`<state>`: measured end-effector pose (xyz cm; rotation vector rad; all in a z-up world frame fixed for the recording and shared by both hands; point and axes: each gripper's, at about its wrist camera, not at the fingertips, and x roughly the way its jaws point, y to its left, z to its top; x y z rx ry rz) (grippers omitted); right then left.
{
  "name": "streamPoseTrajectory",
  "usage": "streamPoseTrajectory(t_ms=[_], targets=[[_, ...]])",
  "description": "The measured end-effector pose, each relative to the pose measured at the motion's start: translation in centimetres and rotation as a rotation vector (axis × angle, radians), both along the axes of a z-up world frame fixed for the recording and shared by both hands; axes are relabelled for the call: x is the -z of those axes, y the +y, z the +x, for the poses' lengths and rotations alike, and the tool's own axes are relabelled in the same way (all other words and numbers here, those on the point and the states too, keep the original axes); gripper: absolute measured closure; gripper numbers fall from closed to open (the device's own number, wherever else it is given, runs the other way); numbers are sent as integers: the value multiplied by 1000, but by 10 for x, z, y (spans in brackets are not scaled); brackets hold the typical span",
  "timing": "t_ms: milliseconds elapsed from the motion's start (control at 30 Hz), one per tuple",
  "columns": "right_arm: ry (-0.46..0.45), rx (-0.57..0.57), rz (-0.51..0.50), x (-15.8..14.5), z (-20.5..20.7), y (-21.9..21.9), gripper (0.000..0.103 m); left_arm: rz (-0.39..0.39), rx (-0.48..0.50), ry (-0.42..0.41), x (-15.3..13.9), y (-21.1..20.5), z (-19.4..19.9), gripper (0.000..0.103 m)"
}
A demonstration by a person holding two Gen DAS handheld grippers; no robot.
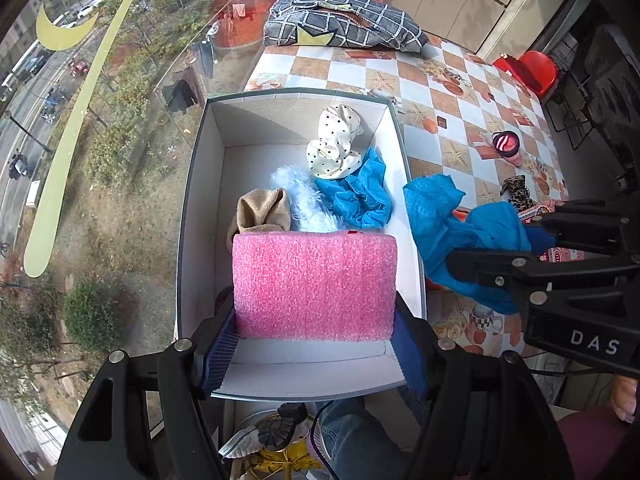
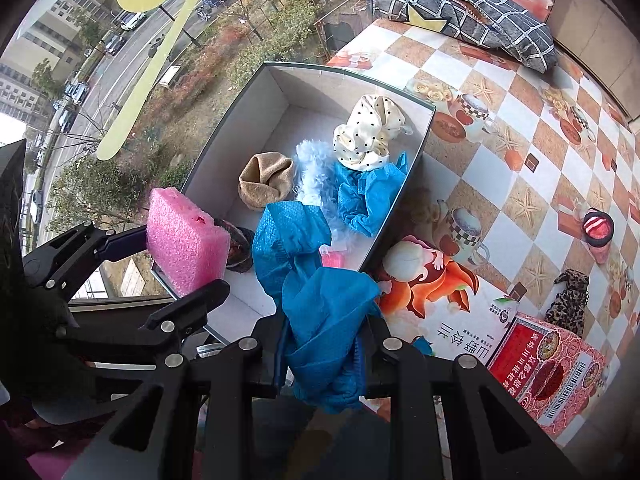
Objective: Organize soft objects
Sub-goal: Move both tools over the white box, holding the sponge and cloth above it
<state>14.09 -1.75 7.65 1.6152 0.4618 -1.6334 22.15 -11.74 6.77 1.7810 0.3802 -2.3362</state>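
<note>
My left gripper (image 1: 316,344) is shut on a pink foam block (image 1: 314,286), held above the near end of a white cardboard box (image 1: 200,184). In the right wrist view that block (image 2: 182,240) hangs over the box's near left corner. My right gripper (image 2: 320,360) is shut on a crumpled blue cloth (image 2: 324,316), just over the box's right wall (image 2: 420,160). Inside the box lie a tan knit piece (image 1: 262,212), a pale blue fluffy piece (image 1: 304,200), another blue cloth (image 1: 356,196) and a cream dotted cloth (image 1: 336,140).
The box stands on a checkered tablecloth (image 2: 520,128) beside a large window. A grey plaid cushion (image 1: 344,20) lies at the far end. A leopard-print item (image 2: 568,300), a pink-lidded jar (image 2: 598,228), a red packet (image 2: 548,372) and a printed carton (image 2: 436,300) lie right of the box.
</note>
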Motion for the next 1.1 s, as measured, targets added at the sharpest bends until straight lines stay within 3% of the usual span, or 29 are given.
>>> streamPoseTrajectory(t_ms=[1100], targets=[[-6,2,7,5,-16,-34,78,-40,-68,-86,26,-30,-21,30]])
